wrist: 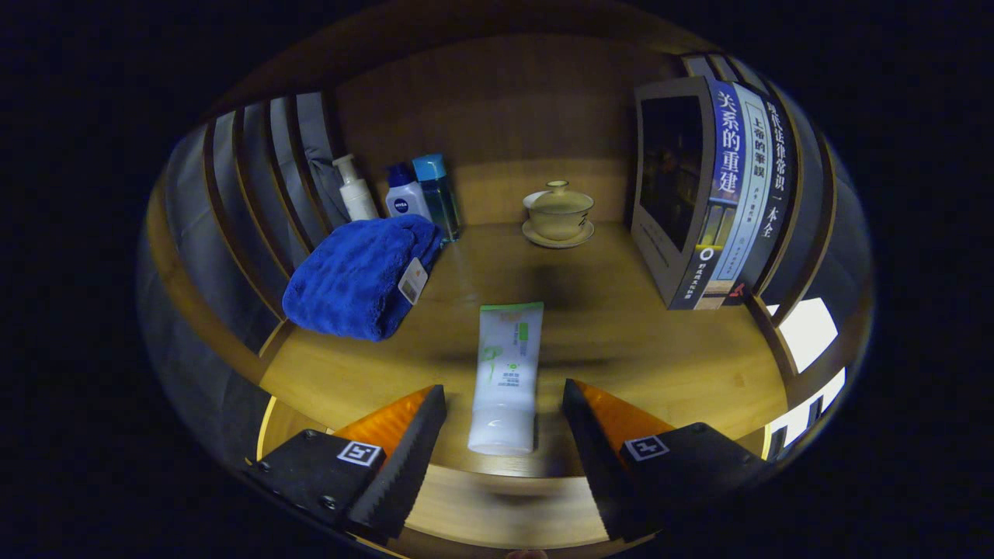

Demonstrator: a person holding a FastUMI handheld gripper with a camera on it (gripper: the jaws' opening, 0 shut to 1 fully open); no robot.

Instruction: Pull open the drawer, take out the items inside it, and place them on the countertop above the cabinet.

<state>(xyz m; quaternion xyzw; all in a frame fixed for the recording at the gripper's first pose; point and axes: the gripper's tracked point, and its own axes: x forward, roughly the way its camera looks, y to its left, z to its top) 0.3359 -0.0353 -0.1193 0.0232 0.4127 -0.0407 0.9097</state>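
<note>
From my gripper view, the gripper stands released, fingers spread either side of a white plastic tube with green print lying flat on the wooden countertop. Beyond sit a folded blue towel, a lidded cream ceramic teacup and upright books.

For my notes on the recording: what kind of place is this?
Probably a staged home shelf or cabinet top: wooden countertop with toiletry bottles, a lidded teacup and books. The open tool straddles a white tube.
</note>
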